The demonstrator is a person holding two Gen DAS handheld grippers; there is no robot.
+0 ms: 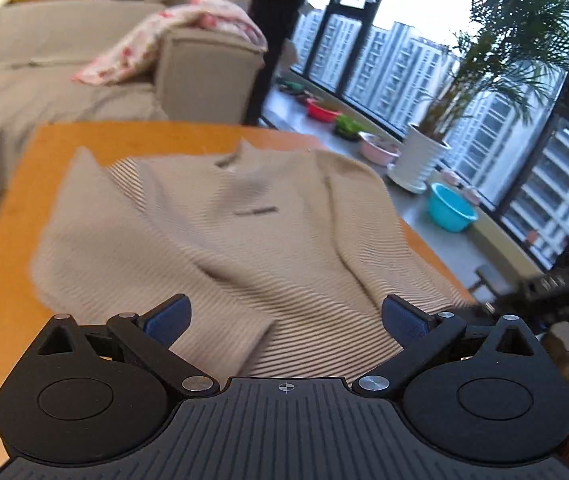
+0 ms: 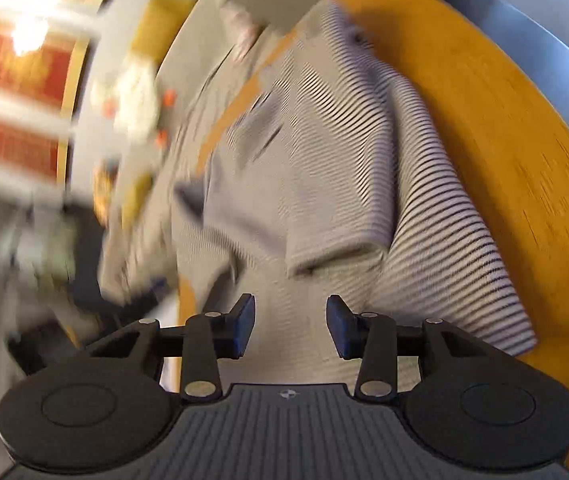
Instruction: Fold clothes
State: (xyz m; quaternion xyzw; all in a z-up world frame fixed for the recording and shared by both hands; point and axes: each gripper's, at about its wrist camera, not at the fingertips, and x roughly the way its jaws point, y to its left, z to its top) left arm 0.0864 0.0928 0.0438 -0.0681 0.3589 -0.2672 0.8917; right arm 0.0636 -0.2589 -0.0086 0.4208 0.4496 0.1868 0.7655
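Sweater: we found it spread on the bench, both sleeves folded in across the body.
Left gripper: jaws wide apart, holding nothing, above the hem.
Right gripper: jaws parted, empty, over the near edge.
Left to do: we judged the body folds remained.

I see the sweater spread on the worktop, sofa behind it, potted plant to the right.
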